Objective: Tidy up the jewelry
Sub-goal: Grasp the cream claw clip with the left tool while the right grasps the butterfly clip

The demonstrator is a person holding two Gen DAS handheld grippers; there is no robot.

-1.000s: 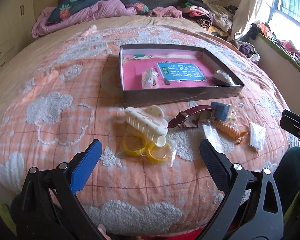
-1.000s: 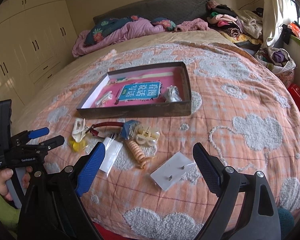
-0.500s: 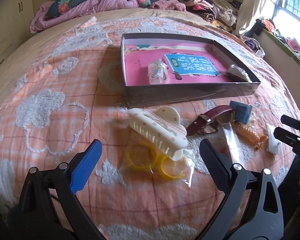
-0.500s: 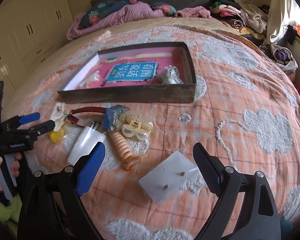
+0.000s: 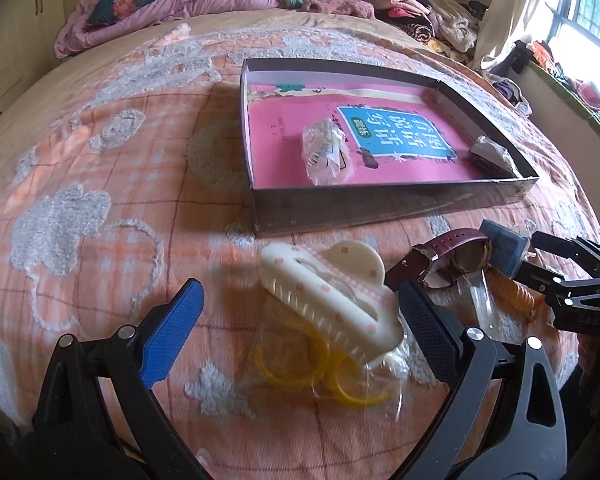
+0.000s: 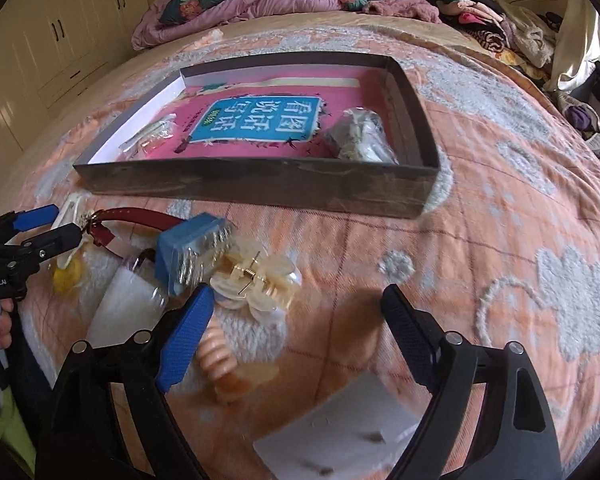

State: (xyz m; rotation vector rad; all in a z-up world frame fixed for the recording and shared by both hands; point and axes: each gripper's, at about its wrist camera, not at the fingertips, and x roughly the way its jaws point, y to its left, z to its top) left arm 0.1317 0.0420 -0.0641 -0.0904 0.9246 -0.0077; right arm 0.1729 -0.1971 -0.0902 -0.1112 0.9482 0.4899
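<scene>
The white earring card [image 6: 336,420] at 6 o'clock is blurred and cut off between the closing, empty right gripper [image 6: 296,336]. The left gripper [image 5: 300,320], wide open, partly hides the cream hair claw [image 5: 332,300].

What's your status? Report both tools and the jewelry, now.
Left tool open over white polka-dot claw hair clip. Right tool empty, jaws closing. Dark shallow cardboard box holds two bagged pieces; the rest loose on bed.

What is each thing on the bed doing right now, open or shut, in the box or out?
Shallow grey cardboard box: lidless, holds two bagged items.
Cream polka-dot claw clip: shut, outside box.
Maroon leather-strap watch: unbuckled, outside box.
White earring card: flat on quilt.
Left gripper: open, empty.
Right gripper: jaws closing, nothing gripped.
</scene>
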